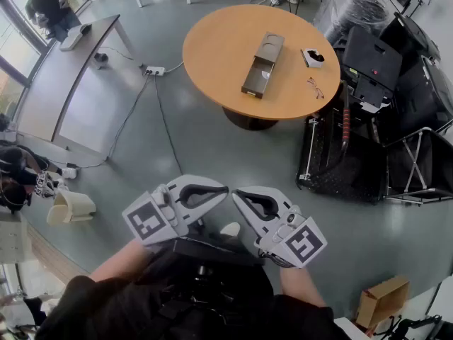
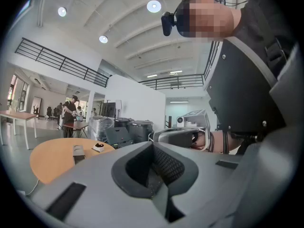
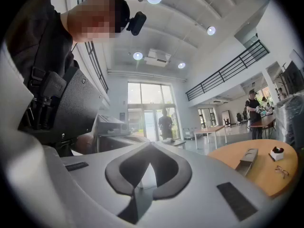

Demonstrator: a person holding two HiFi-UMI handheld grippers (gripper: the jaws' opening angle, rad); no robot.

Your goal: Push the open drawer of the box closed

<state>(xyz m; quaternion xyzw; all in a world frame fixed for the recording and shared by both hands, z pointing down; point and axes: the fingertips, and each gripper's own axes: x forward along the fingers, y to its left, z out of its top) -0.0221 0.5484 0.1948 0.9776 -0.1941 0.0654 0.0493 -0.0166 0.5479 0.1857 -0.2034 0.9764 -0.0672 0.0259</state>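
Note:
A grey box (image 1: pixel 263 64) lies on the round wooden table (image 1: pixel 212 55) far ahead, and its drawer (image 1: pixel 256 78) is pulled out toward me. The box also shows small in the left gripper view (image 2: pixel 78 152) and in the right gripper view (image 3: pixel 248 160). Both grippers are held close to my body, well short of the table, with their tips pointing at each other. My left gripper (image 1: pixel 225 188) (image 2: pixel 153 144) is shut on nothing. So is my right gripper (image 1: pixel 236 194) (image 3: pixel 151 144).
A small white dish (image 1: pixel 312 57) and a pair of glasses (image 1: pixel 314 85) lie on the table right of the box. Black cases (image 1: pixel 371 66) and a black rack (image 1: pixel 340 154) crowd the right side. A power strip with cables (image 1: pixel 154 70) lies on the floor; a long grey table (image 1: pixel 71 69) stands left.

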